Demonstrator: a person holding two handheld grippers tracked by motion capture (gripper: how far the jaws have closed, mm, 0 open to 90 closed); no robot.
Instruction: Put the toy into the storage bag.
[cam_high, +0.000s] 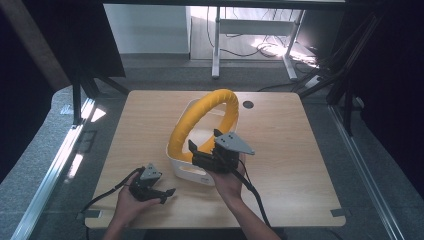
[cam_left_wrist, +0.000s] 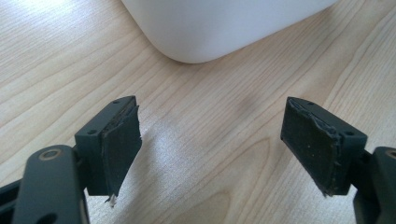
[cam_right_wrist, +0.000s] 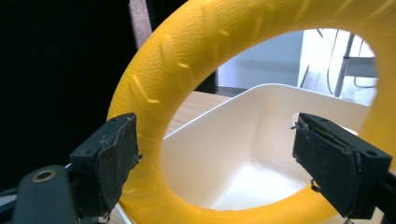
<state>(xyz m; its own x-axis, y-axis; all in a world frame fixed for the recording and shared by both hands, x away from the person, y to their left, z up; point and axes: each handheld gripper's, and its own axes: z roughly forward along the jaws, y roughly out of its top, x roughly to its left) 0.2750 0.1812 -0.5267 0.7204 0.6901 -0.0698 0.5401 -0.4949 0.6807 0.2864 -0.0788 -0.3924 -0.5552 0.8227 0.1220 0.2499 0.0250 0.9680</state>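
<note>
The big yellow foam ring (cam_high: 202, 120) stands tilted in the white plastic tub (cam_high: 187, 172) at the middle of the wooden table (cam_high: 290, 165), leaning over the tub's rim; the right gripper (cam_high: 204, 145), held up in a hand at the tub's near right corner, points at the ring with its jaws released and nothing between them. The left gripper (cam_high: 169, 195) rests low over the table's near left part, its jaws also spread wide and empty, pointing right toward the tub.

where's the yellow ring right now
In the high view the yellow ring stands on edge in the white bin at the table's middle, leaning across it, just beyond the right gripper.
</note>
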